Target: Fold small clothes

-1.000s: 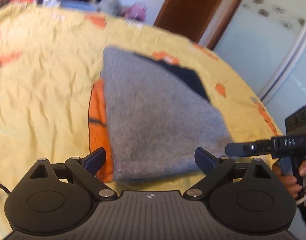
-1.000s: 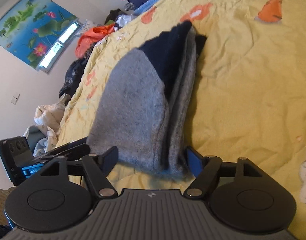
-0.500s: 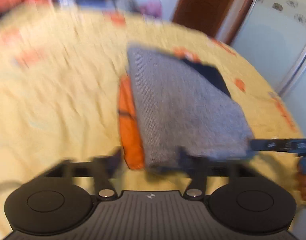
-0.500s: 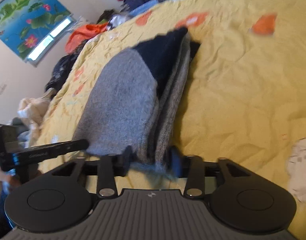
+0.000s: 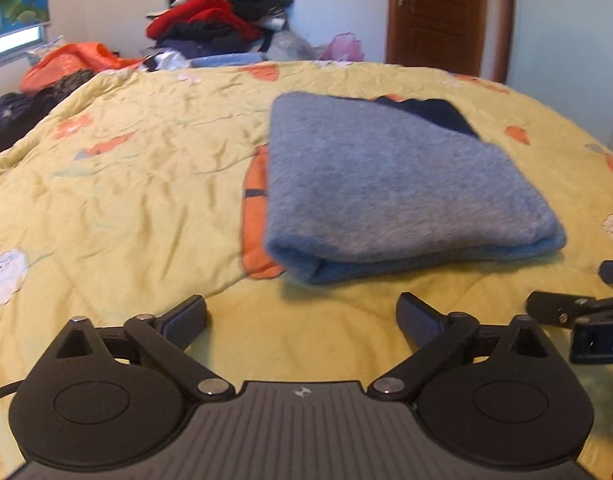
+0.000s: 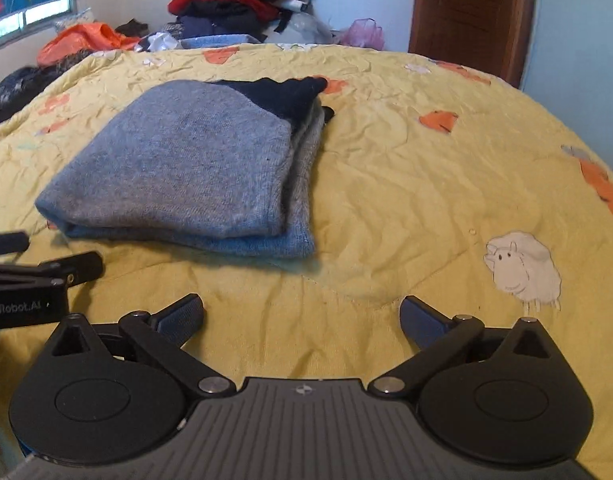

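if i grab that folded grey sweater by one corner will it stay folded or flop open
The grey sweater looks like soft knit in loose layers, so it would probably droop and unfold. Its navy part already sticks out at the far end, so that may slip free first. Pushing it across the wrinkled yellow quilt would likely bunch it.

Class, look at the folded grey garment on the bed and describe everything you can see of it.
The grey garment looks like soft, fuzzy knit. It lies folded into a flat, several-layered bundle on the yellow quilt, with a rounded fold along its near-left edge and stacked open edges on its right. A dark navy section shows at its far end. In the left wrist view it partly covers an orange patch on the quilt. Both tongs, left and right, are open and apart from it.
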Action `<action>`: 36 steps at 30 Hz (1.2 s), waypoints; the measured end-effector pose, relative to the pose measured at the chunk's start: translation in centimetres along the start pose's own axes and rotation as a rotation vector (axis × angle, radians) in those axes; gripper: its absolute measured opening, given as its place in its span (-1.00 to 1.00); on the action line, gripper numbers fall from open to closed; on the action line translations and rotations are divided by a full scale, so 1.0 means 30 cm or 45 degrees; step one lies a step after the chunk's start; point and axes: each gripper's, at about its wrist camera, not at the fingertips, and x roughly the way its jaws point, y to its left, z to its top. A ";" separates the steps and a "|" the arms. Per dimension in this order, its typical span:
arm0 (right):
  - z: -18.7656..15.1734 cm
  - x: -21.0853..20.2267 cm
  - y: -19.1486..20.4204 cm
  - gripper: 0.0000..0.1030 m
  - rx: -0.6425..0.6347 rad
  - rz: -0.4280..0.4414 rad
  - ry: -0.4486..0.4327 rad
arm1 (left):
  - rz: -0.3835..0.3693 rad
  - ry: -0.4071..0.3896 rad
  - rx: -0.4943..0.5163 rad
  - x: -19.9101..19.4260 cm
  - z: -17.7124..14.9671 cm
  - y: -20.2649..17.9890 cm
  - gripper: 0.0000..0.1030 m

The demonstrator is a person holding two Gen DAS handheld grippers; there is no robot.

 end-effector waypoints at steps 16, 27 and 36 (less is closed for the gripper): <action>0.002 0.006 0.033 1.00 0.043 -0.071 -0.027 | 0.033 -0.018 -0.037 0.028 0.012 0.013 1.00; -0.007 0.015 0.037 1.00 0.039 -0.064 -0.074 | 0.015 -0.012 -0.034 0.037 0.019 0.019 1.00; -0.004 0.016 0.037 1.00 0.035 -0.064 -0.069 | 0.012 -0.004 -0.036 0.042 0.025 0.019 1.00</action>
